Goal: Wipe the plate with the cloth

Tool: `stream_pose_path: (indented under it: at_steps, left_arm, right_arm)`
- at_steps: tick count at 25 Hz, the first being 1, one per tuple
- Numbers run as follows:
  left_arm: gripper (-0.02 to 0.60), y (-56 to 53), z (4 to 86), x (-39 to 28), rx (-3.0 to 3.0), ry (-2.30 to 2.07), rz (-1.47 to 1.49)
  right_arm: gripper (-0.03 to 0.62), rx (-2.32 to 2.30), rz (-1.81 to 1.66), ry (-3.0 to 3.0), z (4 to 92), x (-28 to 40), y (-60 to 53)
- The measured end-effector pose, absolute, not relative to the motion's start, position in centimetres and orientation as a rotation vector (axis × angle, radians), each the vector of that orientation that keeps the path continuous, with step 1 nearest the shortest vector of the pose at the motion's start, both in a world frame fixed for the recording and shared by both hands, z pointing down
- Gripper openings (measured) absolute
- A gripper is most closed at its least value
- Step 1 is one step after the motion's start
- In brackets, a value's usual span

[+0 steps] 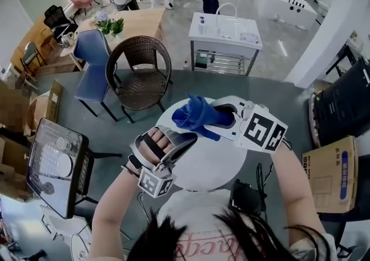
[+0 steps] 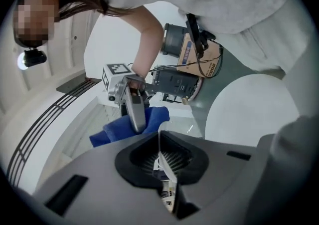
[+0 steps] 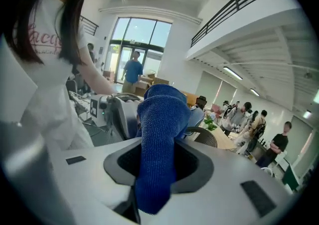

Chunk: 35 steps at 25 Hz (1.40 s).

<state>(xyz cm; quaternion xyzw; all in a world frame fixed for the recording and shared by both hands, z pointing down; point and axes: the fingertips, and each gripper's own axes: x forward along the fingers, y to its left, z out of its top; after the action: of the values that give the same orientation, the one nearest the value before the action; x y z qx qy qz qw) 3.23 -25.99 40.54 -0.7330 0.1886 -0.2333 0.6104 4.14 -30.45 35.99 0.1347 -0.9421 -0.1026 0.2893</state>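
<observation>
A blue cloth (image 1: 195,115) bunches out of my right gripper (image 1: 224,118), which is shut on it above the round white table (image 1: 208,164). In the right gripper view the cloth (image 3: 158,139) fills the gap between the jaws and hangs over them. My left gripper (image 1: 167,150) is shut on a thin, pale plate (image 1: 180,140) held on edge, just below and left of the cloth. In the left gripper view the plate's rim (image 2: 161,155) runs as a thin line between the jaws, with the cloth (image 2: 130,128) right behind it. Cloth and plate are very close; I cannot tell if they touch.
A brown wicker chair (image 1: 140,74) and a blue chair (image 1: 94,60) stand beyond the table. A white cart (image 1: 225,35) is farther back, with people behind it. A cardboard box (image 1: 330,173) lies at right, a dark screen (image 1: 55,164) at left.
</observation>
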Motion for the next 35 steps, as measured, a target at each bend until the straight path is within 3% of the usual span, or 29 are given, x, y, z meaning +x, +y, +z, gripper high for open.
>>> stream_pose_path:
  at_steps: [27, 35]
  left_arm:
    - [0.023, -26.3, 41.0, 3.0, -1.668, 0.361, -0.571]
    - [0.021, -28.1, 39.8, 2.5, -1.833, 0.479, -0.548]
  right_arm:
    - [0.132, 0.519, -0.182, -2.169, 47.5, 6.0, -40.5]
    - [0.132, 0.866, -0.137, -2.299, 42.1, 8.5, -42.1]
